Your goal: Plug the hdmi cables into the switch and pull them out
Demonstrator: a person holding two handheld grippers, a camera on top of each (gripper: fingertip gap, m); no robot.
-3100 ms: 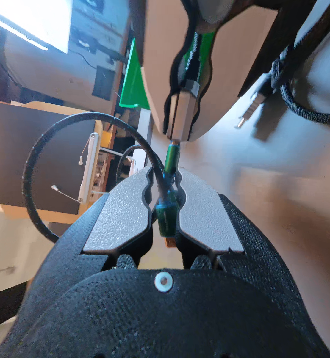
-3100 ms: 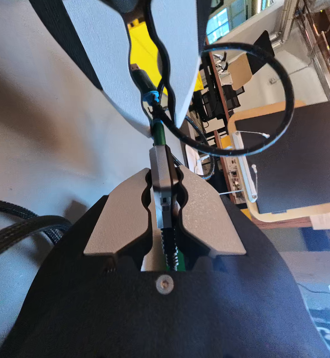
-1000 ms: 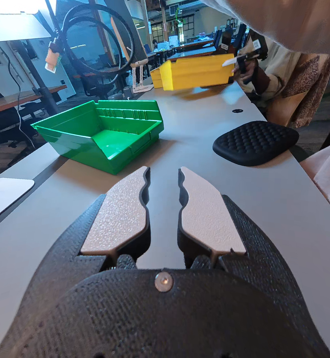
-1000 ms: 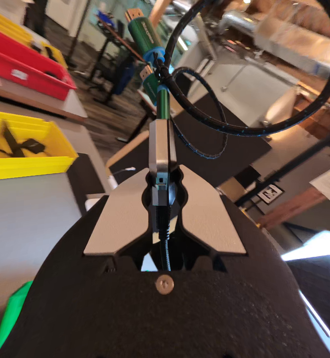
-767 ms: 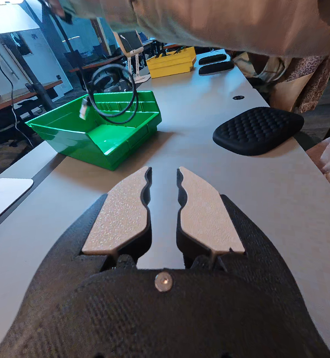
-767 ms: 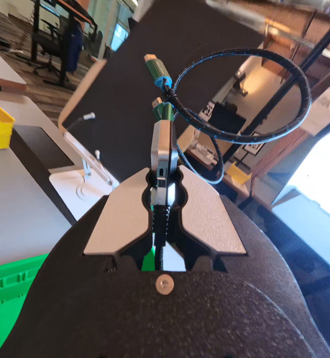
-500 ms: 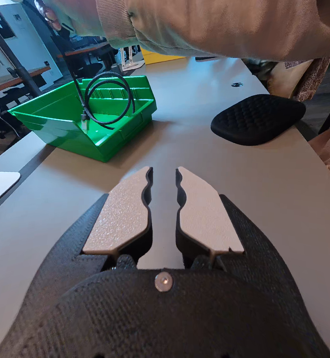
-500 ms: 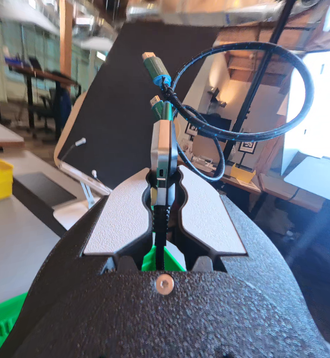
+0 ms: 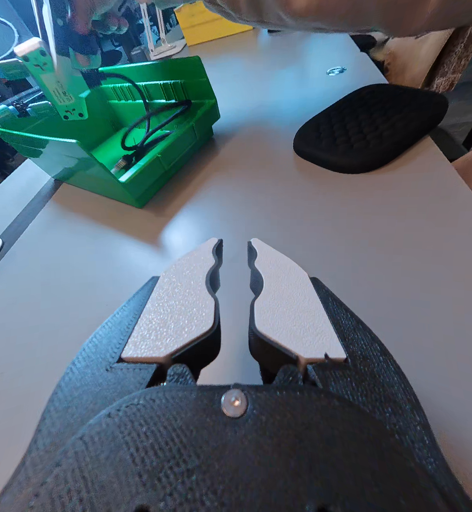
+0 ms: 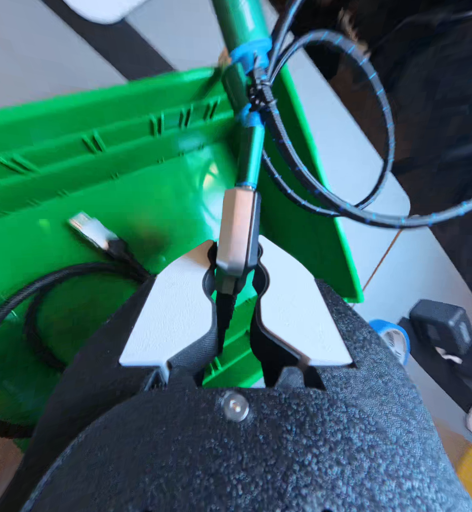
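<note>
The switch is a small grey metal box, standing on end between the right gripper tips, which squeeze its lower end. A green plug sticks in its top end. The black and blue cable loops off to the right of the tips. A thin black cord hangs from the bottom of the switch

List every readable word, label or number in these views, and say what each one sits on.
Printed label on the flat face of the switch: small print, and I do not copy out writing.
green HDMI plug: too blurred to read.
No other writing is legible.
</note>
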